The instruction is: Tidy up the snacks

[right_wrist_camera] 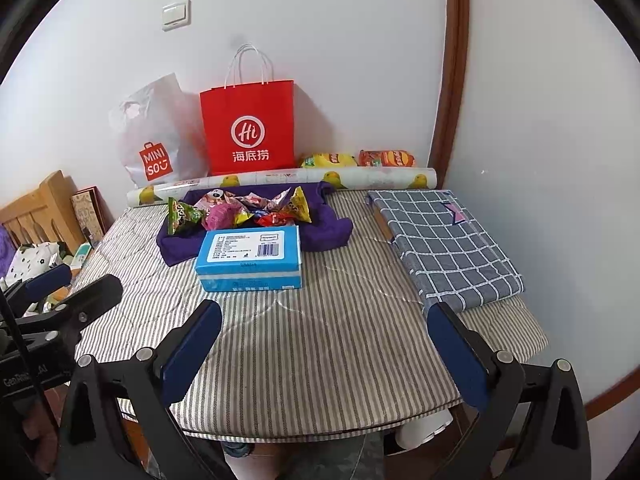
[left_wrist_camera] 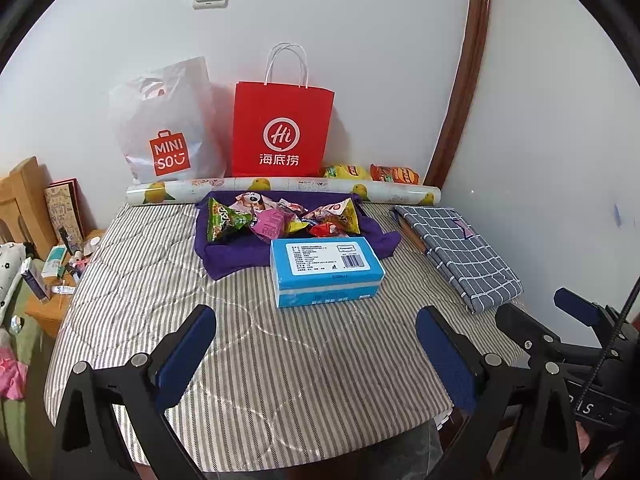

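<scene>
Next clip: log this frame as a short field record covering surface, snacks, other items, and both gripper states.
surface: striped padded table cover
snacks: pile of small packets on a purple cloth; two chip bags by the wall
in front of pile: blue tissue pack
back wall: red paper bag, white MINISO bag, patterned roll
right side: folded checked cloth
left hand-held gripper: open, holding nothing
right hand-held gripper: open, holding nothing
task progress: no snack picked up yet

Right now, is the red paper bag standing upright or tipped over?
Upright. The red paper bag stands against the wall, logo level, white handles pointing up.
</scene>
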